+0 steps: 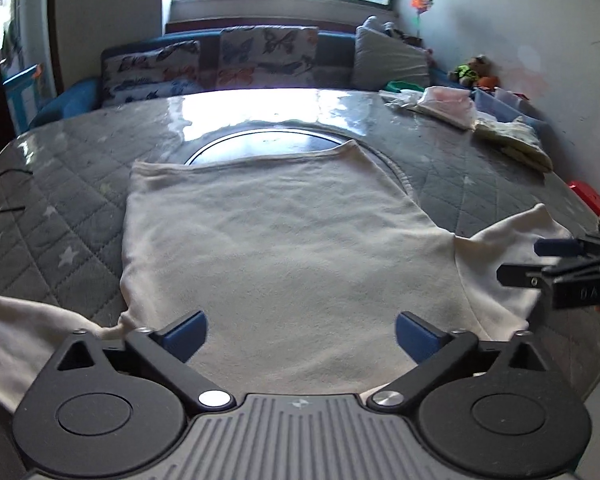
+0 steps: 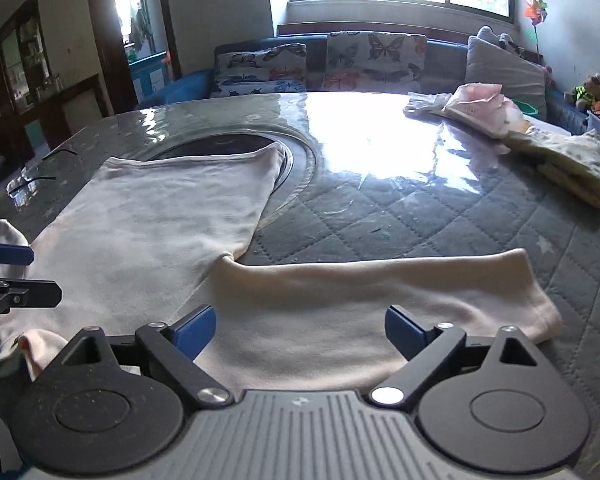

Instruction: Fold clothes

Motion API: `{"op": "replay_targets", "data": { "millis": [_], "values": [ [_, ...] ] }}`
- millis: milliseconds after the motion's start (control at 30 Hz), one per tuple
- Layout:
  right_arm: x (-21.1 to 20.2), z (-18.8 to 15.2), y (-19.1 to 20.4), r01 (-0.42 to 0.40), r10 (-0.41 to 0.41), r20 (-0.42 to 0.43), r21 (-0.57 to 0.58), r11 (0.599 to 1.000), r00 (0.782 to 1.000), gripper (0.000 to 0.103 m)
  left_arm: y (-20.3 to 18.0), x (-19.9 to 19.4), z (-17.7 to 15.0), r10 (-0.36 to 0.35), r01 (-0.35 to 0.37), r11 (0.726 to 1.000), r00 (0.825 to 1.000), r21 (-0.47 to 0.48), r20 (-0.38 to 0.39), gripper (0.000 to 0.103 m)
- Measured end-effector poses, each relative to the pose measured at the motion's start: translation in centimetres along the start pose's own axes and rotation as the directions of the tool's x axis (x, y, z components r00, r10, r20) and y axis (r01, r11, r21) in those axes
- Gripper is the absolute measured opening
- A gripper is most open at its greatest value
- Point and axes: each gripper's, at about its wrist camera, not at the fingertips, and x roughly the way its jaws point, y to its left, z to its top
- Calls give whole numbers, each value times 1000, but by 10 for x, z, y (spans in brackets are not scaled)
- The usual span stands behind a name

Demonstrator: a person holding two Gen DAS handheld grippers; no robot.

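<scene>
A cream long-sleeved shirt (image 1: pixel 284 240) lies flat on the grey quilted table (image 1: pixel 60 184), hem at the far side and sleeves spread to both sides. My left gripper (image 1: pixel 300 336) is open and empty, just above the shirt's near edge at its middle. My right gripper (image 2: pixel 300 330) is open and empty above the right sleeve (image 2: pixel 380 304). It also shows at the right edge of the left wrist view (image 1: pixel 540 260). The shirt's body (image 2: pixel 160 220) lies to the left in the right wrist view, where the left gripper (image 2: pixel 16 276) shows at the left edge.
Folded clothes (image 2: pixel 484 108) and a pale patterned cloth (image 2: pixel 572 160) lie at the table's far right. A round dark inset (image 1: pixel 260 146) sits mid-table, partly under the hem. A red object (image 1: pixel 592 196) lies at the right edge. A sofa with butterfly cushions (image 1: pixel 260 56) stands behind.
</scene>
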Motion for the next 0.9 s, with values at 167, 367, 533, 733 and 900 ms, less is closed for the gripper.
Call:
{"op": "replay_targets", "data": {
  "millis": [167,367,533,733,900],
  "values": [
    [8,-6,2,23,-23,-17,31,999,1000,103,0,12,1,6,-10,999,997,-51,-76,103],
    [13,-10,14,80,-80,-11,-42,996,997,103,1,21,-1,31,-42,996,991,-81,-134,103],
    [14,-11,15,86,-86,-3,-32,996,996,103,-8,24,0,77,-85,995,985,-47,-152,103],
    [15,-10,14,89,-89,-3,-34,995,996,103,-14,28,0,117,-123,992,980,-27,-162,103],
    [16,-9,14,91,-91,-4,-34,995,996,103,-15,29,1,124,-130,991,978,-26,-167,103]
  ]
}}
